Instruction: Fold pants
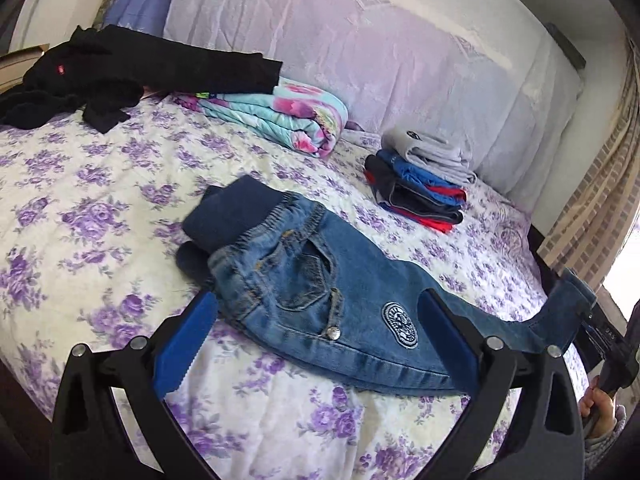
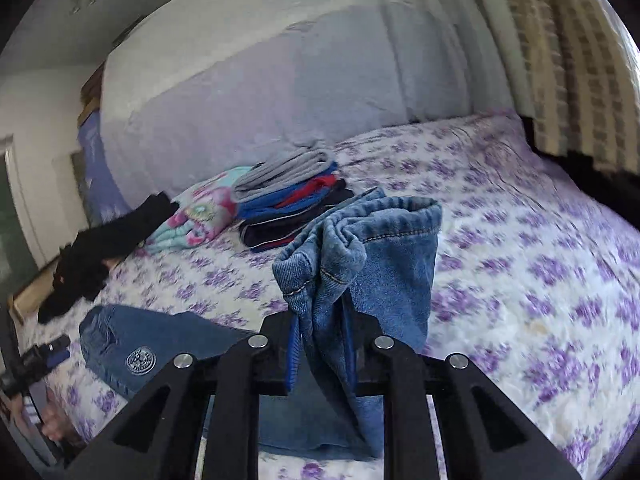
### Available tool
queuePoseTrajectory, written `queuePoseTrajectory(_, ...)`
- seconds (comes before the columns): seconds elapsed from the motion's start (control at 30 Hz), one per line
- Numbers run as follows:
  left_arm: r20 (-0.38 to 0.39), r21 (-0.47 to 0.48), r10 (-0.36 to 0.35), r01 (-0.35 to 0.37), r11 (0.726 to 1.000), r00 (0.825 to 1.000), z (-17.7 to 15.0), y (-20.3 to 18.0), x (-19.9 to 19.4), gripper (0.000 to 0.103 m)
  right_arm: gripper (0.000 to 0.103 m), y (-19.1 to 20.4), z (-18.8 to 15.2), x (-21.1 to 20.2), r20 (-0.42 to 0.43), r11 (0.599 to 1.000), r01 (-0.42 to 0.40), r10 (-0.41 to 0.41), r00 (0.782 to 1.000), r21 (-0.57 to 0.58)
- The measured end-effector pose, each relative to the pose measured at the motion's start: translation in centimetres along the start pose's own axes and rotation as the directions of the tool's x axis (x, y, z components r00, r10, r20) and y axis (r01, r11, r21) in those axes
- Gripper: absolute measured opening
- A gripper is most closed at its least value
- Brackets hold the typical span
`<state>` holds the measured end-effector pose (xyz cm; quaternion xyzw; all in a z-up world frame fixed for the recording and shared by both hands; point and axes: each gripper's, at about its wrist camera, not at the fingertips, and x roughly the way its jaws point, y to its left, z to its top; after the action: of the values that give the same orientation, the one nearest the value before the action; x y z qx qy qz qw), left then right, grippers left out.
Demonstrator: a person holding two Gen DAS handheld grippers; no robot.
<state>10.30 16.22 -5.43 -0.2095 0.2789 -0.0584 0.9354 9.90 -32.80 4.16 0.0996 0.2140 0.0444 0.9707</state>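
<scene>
Small blue jeans with a dark ribbed waistband and a round white patch lie on the floral bedspread. My left gripper is open, its blue pads on either side of the jeans' hip, just above the cloth. My right gripper is shut on the leg cuffs and holds them lifted above the bed. The right gripper also shows at the right edge of the left wrist view, with the legs stretched towards it. The jeans' waist part shows at lower left in the right wrist view.
A stack of folded clothes sits behind the jeans near a big pale pillow. A folded floral blanket and a black garment lie at the back left. The bed's right edge meets a curtain.
</scene>
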Motion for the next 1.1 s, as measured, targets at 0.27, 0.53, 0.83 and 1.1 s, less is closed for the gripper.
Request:
queuePoseTrajectory(0.27, 0.006, -0.049, 0.022, -0.022, 0.999, 1.000, -0.7, 3.4, -2.2, 0.098, 0.018, 14.7, -3.7, 6.3, -0.168, 0.906, -0.165, 0.106, 0.980, -0.390)
queuePoseTrajectory(0.53, -0.012, -0.075, 0.018, -0.019, 0.997, 1.000, -1.6, 5.1, -2.7, 0.098, 0.022, 18.7, -9.8, 8.7, -0.314, 0.807, -0.185, -0.001, 0.949, -0.561)
queuePoseTrajectory(0.83, -0.033, -0.081, 0.001, -0.004, 0.997, 0.999, -2.1, 5.0, -1.9, 0.098, 0.075, 18.0, -6.2, 3.6, -0.400, 0.804, -0.458, 0.303, 0.865, -0.380)
queuePoseTrajectory(1.1, -0.052, -0.094, 0.002, -0.007, 0.996, 0.999, -2.4, 5.1, -1.3, 0.098, 0.076, 15.8, -3.3, 6.8, -0.191, 0.907, -0.099, 0.021, 0.981, -0.410)
